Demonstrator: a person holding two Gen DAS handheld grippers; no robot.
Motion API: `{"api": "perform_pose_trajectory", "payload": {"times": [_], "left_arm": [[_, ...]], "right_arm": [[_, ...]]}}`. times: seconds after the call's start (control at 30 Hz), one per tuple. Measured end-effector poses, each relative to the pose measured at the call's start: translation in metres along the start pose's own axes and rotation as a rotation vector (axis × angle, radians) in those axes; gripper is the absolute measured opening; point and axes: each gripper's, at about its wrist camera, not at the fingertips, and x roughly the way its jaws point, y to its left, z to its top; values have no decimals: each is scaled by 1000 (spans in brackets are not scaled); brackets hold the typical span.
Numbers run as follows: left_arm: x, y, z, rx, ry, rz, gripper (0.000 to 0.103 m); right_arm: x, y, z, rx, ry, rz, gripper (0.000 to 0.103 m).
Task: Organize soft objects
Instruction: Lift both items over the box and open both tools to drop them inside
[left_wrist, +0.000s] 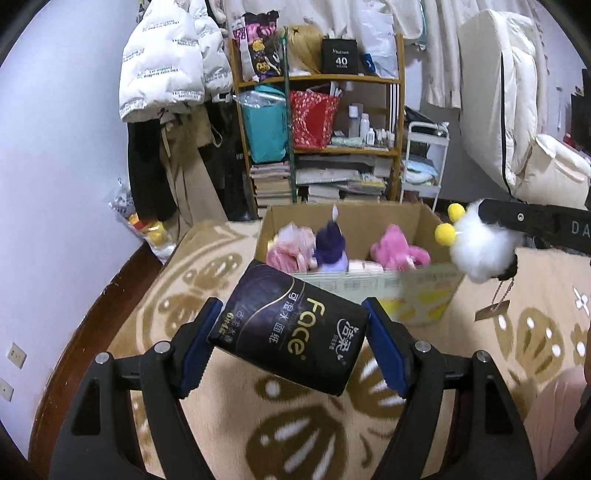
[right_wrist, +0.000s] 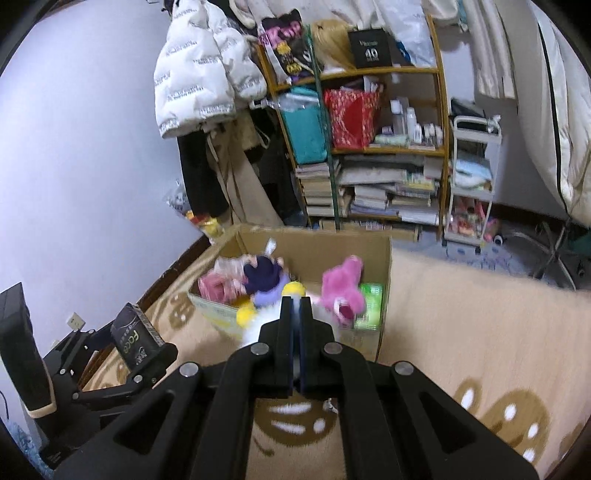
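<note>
My left gripper (left_wrist: 291, 332) is shut on a black tissue pack (left_wrist: 288, 328) marked "Face", held above the carpet just before an open cardboard box (left_wrist: 417, 291). The box holds a pink plush (left_wrist: 395, 251), a purple plush (left_wrist: 330, 245) and pale pink soft toys (left_wrist: 288, 247). My right gripper (right_wrist: 295, 314) is shut on a white fluffy plush with yellow pom-poms (right_wrist: 249, 315), near the box's front wall (right_wrist: 212, 308). The white plush (left_wrist: 480, 243) also shows at the right of the left wrist view, with the right gripper (left_wrist: 495, 229) on it. A green pack (right_wrist: 369, 304) lies in the box.
A beige patterned carpet (left_wrist: 207, 280) covers the floor. Behind the box stands a wooden shelf (left_wrist: 317, 147) with books and bags, hanging coats (left_wrist: 162, 74) at its left and a white cart (left_wrist: 424, 166) at its right. A plastic bag (left_wrist: 147, 225) lies by the wall.
</note>
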Motion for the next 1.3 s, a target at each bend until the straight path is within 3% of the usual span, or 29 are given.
{"api": "perform_pose_trajectory", "payload": {"times": [0.47,0.67,0.87,1.03,1.17,1.3], "left_arm": [[57,-4,74,38,-52,12,76],[80,-16,76,49,-16,-9,76],[92,-32,70,99,10,-39,76],[95,-31,69,69,24,-64,77],[92,-28,68,53,1,-62,99],[93,-25,69,29,28,-53,100]], "right_arm": [[36,-20,53,23,-21,-12,3],[57,-38,45,95,23,0,3],[64,-38,33,86,49,6,3],[65,-40,36,91,29,29,3],[64,-38,39,78,25,34,4],[67,-39,38,93,46,38,4]]}}
